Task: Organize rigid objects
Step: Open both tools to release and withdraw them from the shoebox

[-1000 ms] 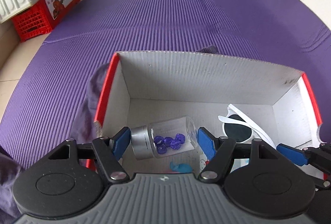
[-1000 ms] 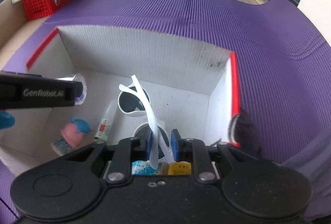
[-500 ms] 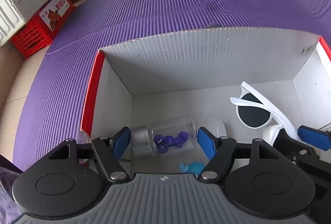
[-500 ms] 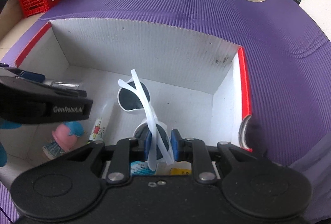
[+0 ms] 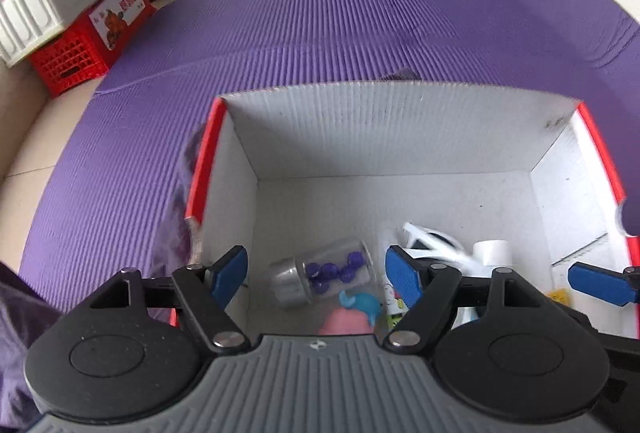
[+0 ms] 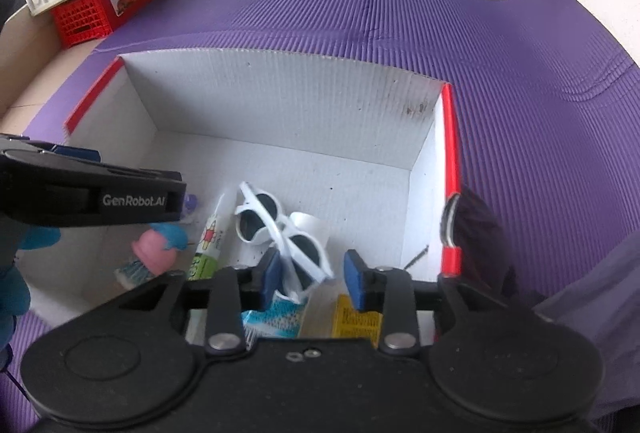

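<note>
A white cardboard box [image 5: 400, 87] with red side edges sits on a purple mat [image 5: 320, 33]. A clear jar of purple beads [image 5: 320, 275] with a silver lid lies on the box floor. Above it my left gripper [image 5: 316, 273] is open and its jaws are still opening, the pads clear of the jar. White sunglasses [image 6: 280, 229] lie on the box [image 6: 280, 53] floor. My right gripper [image 6: 313, 277] hangs just over their near end with its jaws opening, not pressing on them. In the right wrist view the left gripper's body [image 6: 92, 199] hides most of the jar.
Also in the box lie a pink and blue toy [image 6: 156, 247], a glue tube [image 6: 210, 237], a white roll [image 5: 492, 253], and yellow [image 6: 356, 317] and blue [image 6: 276, 317] packets. A red crate [image 5: 80, 45] under a white bin stands beyond the mat at far left.
The left jaws spread and the jar dropped from between them to the box floor. The right jaws, shut on the sunglasses before, have parted and the glasses now lie in the box.
</note>
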Available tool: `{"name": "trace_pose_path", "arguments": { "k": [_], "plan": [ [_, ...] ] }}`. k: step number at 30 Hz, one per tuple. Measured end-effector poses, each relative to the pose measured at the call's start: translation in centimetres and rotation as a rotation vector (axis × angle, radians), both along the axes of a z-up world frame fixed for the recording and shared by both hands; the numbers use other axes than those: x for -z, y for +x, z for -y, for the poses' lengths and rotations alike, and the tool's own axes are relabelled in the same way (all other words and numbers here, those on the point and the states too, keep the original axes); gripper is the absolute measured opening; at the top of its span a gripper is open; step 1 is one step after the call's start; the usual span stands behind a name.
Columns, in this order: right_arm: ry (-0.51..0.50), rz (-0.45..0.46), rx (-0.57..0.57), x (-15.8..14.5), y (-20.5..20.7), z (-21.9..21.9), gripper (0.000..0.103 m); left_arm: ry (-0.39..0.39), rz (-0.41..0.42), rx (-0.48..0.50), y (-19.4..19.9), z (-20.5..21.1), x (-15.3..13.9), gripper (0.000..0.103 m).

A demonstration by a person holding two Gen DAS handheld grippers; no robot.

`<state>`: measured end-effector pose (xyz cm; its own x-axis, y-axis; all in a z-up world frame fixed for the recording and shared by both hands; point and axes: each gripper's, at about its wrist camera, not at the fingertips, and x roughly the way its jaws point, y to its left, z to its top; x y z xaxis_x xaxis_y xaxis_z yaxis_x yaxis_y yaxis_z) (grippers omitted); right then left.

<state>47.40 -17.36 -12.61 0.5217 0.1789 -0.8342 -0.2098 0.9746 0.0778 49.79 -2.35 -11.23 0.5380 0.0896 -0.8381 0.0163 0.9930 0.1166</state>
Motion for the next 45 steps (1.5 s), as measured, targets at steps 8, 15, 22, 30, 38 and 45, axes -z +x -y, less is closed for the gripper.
{"name": "trace_pose_path", "arguments": {
  "k": [8, 15, 22, 30, 38, 45],
  "plan": [
    [0.063, 0.043, -0.007, -3.3, -3.4, 1.3, 0.051, -0.054, 0.064, 0.021, -4.4, -0.4, -4.3, 0.076],
    [0.088, 0.101, -0.042, -6.6, -7.6, 2.1, 0.061, -0.072, 0.127, 0.032, -9.1, -0.5, -8.2, 0.076],
    [0.127, 0.156, -0.062, -9.3, -11.8, 3.1, 0.066, -0.093, 0.182, 0.020, -13.7, -1.1, -11.1, 0.076],
    [0.153, 0.227, -0.100, -11.3, -16.5, 3.7, 0.077, -0.111, 0.228, 0.005, -18.9, -1.9, -12.8, 0.076],
    [0.209, 0.298, -0.136, -12.9, -20.5, 4.6, 0.094, -0.108, 0.277, 0.022, -23.4, -1.8, -13.9, 0.084],
    [0.225, 0.344, -0.149, -13.2, -23.4, 5.4, 0.102, -0.147, 0.273, 0.020, -25.9, -2.0, -14.1, 0.086]
  ]
}}
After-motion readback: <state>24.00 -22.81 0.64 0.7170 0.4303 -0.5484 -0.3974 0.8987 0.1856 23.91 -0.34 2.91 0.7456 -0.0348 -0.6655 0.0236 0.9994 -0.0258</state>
